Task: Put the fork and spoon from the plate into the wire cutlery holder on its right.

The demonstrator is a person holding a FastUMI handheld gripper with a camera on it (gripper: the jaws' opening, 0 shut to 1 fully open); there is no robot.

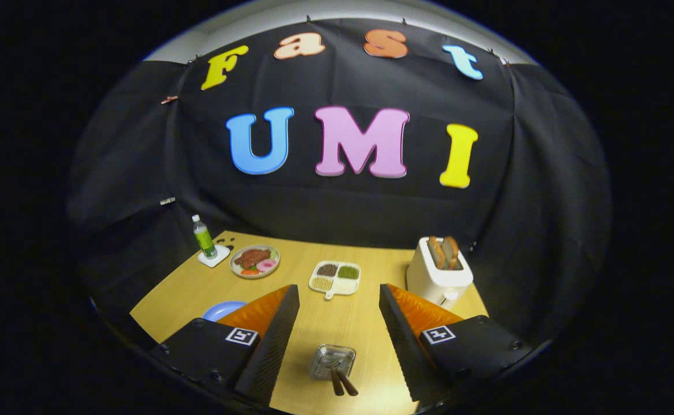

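Looks like I'm in a staged demo booth, not a real kitchen: black cloth wall (337, 213) pinned up behind a small wooden worktop (291, 276), with kitchen props laid out, like a toaster (438, 274) with bread, a plate of fake food (254, 261) and a divided dish (335, 278).

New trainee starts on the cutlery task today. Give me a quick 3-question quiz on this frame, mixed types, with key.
1. True or false: the fingers are spread apart and grip nothing.
2. What lies between the fingers, near their base? A) the toaster B) the wire cutlery holder C) the green bottle
3. Fill in: two brown handles stick out of the ____.

Key:
1. True; the fingers stand wide with bare table between them.
2. B
3. Wire cutlery holder
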